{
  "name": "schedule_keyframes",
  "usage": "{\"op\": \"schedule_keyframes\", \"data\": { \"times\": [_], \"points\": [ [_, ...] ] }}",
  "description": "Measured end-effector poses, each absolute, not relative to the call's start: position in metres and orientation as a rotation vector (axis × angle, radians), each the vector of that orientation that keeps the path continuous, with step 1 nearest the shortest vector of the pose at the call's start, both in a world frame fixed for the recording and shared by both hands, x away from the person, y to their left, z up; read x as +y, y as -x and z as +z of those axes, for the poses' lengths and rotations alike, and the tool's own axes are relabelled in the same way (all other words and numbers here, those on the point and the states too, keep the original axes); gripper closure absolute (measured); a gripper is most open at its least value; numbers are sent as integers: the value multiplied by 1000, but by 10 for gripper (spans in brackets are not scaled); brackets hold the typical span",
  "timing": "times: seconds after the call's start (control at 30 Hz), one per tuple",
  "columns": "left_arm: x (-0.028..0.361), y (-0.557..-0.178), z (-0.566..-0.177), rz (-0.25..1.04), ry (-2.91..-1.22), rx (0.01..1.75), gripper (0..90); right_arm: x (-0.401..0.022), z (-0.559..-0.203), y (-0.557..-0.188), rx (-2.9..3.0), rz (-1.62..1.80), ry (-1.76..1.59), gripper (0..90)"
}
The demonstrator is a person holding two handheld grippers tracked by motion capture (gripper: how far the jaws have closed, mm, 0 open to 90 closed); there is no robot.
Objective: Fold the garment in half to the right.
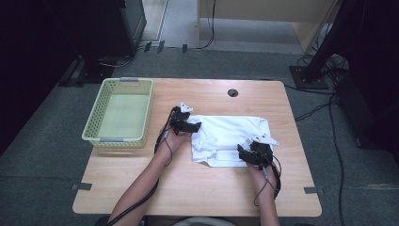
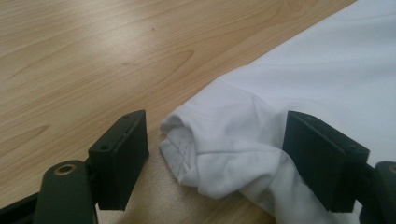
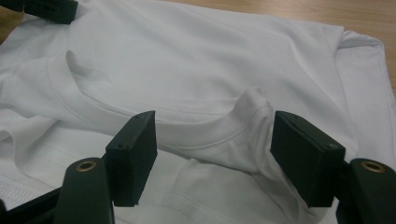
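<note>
White T-shirt (image 1: 230, 133) lying partly folded on the surface (image 1: 197, 188), right of the green basket (image 1: 120, 113). Left tongs (image 2: 217, 161) straddle a bunched sleeve edge, right tongs (image 3: 212, 158) straddle the collar fold; both wide, not pinching. Step: positioning for a grasp. Next: close on the fabric.

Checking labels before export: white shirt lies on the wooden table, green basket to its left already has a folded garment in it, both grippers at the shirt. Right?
Not quite. The green basket holds nothing; the high view shows its bare floor. The rest stands: the white shirt lies on the wooden table, with the left gripper and right gripper at its edges.
</note>
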State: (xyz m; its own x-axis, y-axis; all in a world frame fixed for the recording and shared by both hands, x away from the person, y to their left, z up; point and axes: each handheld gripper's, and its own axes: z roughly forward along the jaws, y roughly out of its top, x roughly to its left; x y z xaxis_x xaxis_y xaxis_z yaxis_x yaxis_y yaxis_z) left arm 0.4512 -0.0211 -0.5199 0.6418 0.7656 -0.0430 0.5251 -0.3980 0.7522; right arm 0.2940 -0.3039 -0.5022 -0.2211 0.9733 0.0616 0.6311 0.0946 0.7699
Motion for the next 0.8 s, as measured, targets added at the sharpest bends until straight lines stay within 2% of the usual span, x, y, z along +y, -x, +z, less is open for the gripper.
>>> {"op": "schedule_keyframes", "data": {
  "times": [0.8],
  "points": [
    [-21, -451, -520, 399, -2097, 1000, 227, -279, -507, -287, 1913, 988, -1556, 316]
  ]
}}
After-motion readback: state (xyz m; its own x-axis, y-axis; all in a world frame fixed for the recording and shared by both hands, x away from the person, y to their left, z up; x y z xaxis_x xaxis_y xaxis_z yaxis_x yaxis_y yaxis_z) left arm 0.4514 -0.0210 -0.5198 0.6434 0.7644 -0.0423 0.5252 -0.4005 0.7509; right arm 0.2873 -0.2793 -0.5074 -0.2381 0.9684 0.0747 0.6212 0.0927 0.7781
